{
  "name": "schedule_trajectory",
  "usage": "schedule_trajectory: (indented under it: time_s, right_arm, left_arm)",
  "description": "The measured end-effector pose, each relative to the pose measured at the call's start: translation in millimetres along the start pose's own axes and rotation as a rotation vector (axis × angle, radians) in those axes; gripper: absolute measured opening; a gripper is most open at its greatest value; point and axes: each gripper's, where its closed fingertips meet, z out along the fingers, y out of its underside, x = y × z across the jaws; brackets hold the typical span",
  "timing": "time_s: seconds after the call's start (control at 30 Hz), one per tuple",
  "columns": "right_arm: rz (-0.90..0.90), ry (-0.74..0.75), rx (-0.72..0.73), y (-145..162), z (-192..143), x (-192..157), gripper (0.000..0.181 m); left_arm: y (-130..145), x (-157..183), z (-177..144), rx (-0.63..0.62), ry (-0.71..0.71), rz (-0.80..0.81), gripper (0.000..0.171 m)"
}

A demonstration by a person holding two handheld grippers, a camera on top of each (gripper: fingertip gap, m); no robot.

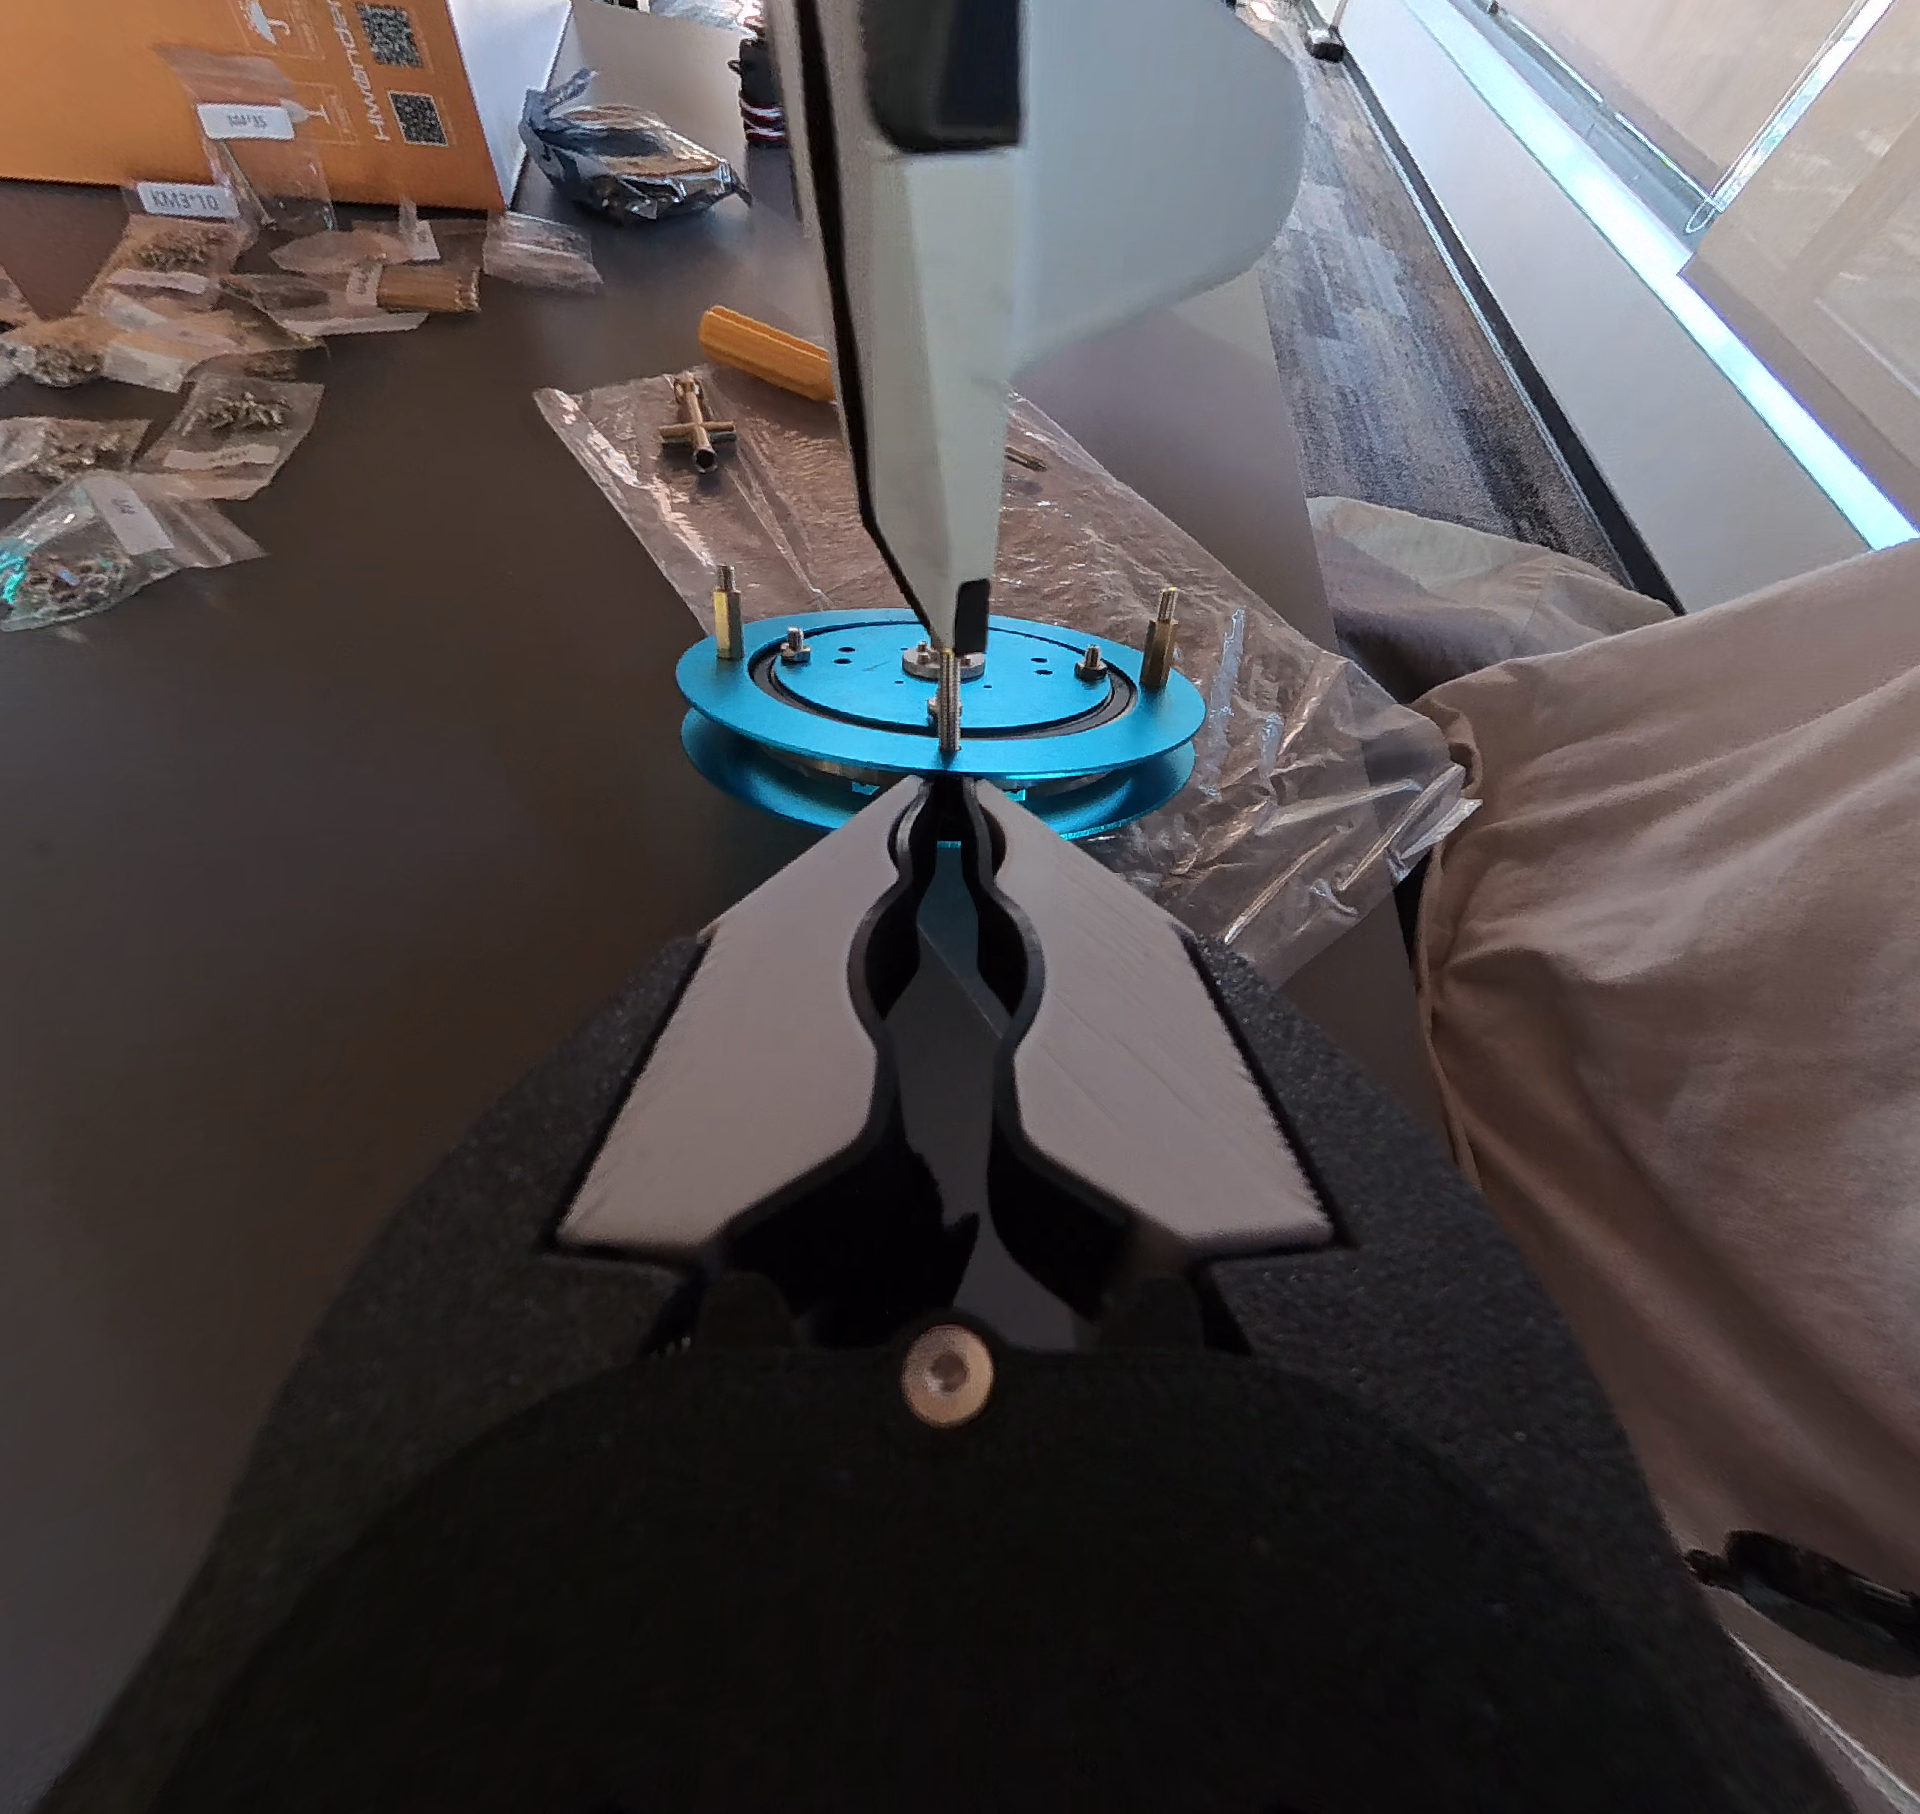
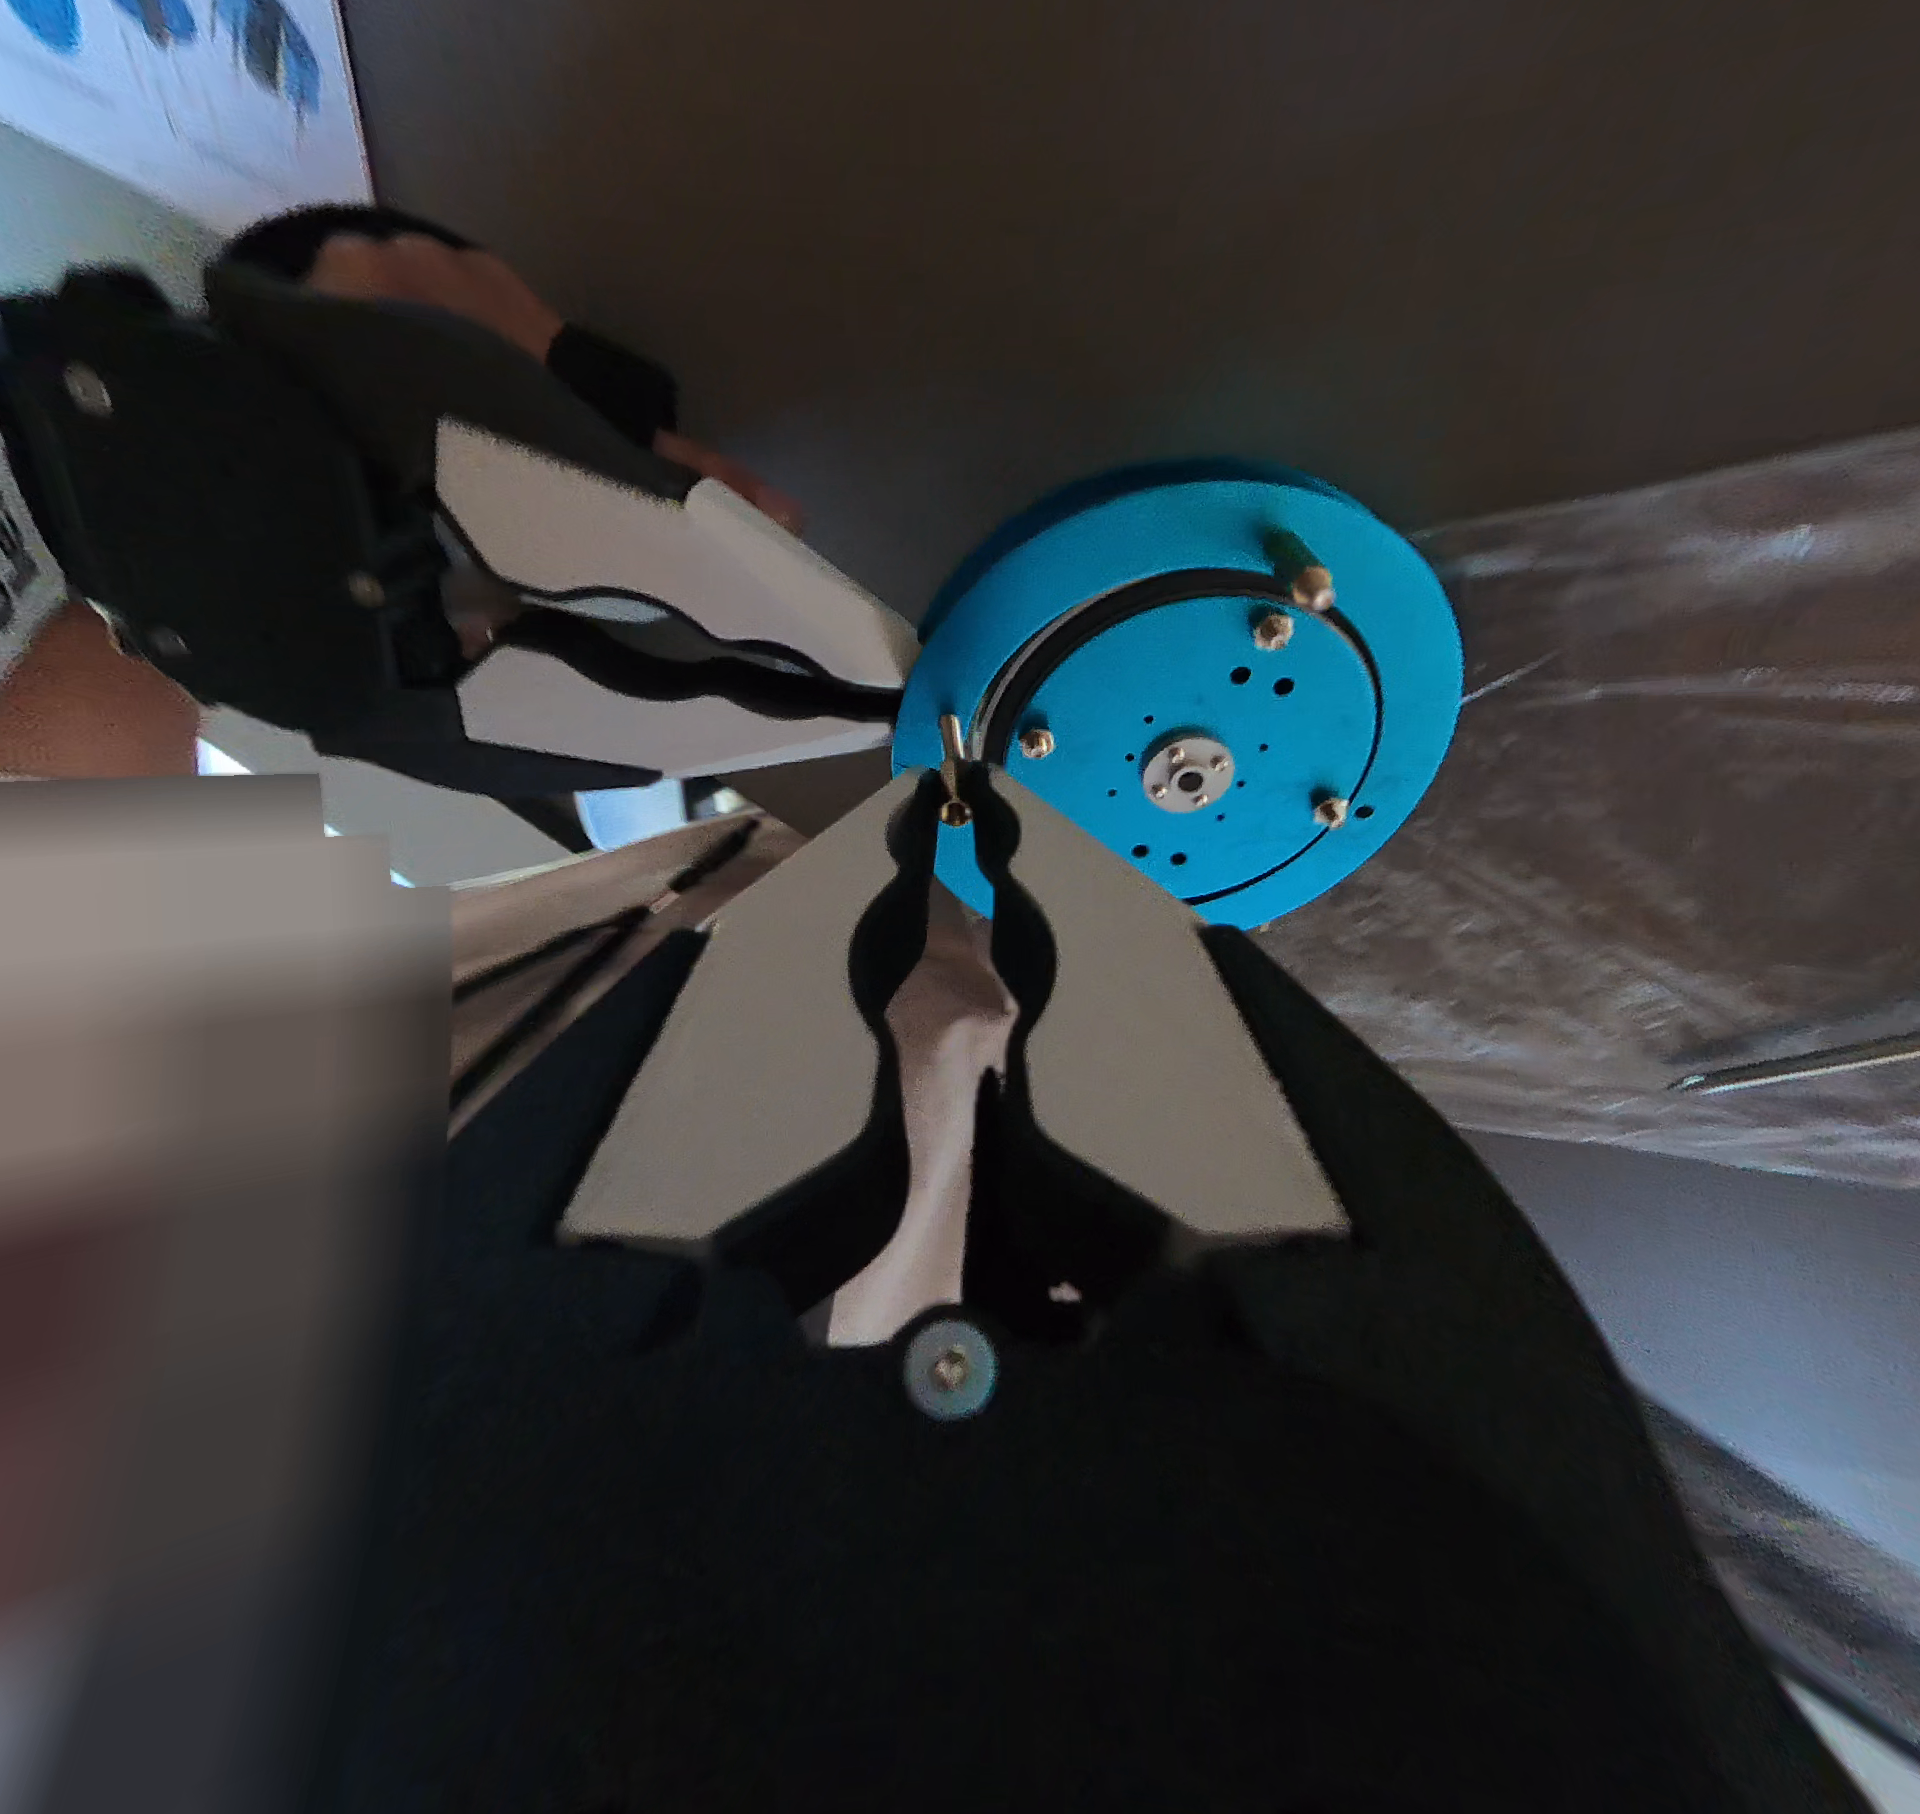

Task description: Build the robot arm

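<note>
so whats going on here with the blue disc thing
A person works on a blue round assembly lying on a dark table, with handheld tongs in each hand. The left tongs are shut on the near rim of the assembly, level with the table. The right tongs come from above and are shut on a small brass standoff at the rim. Two more brass standoffs stand upright on the top plate. Small bags of hardware and a cross-shaped wrench lie nearby.

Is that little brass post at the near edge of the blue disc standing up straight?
Yes, upright. The brass post rises straight from the blue disc, like two others at its rim.
</note>
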Motion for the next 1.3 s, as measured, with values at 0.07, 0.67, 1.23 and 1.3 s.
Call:
schedule_trajectory:
  time_s: [0.07,0.67,1.23,1.3]
  right_arm:
    - [-0.129,0.038,-0.009,1.7,0.2,0.2,0.005]
    - [-0.618,-0.046,0.296,-6.4,-25.6,-13.8,0.004]
    - [-0.498,-0.289,0.653,-11.3,1.6,-5.4,0.005]
    - [-0.509,-0.284,0.643,-9.7,7.3,-6.7,0.005]
  left_arm:
    - [0.0,0.9,0.3,-0.001,-0.002,0.011,0.002]
    - [-3.0,-2.8,-4.2,0.024,0.005,-0.007,0.002]
    - [-3.4,-5.1,-4.2,0.028,0.009,-0.024,0.001]
    - [-2.9,-3.2,-3.6,0.024,0.013,-0.011,0.002]
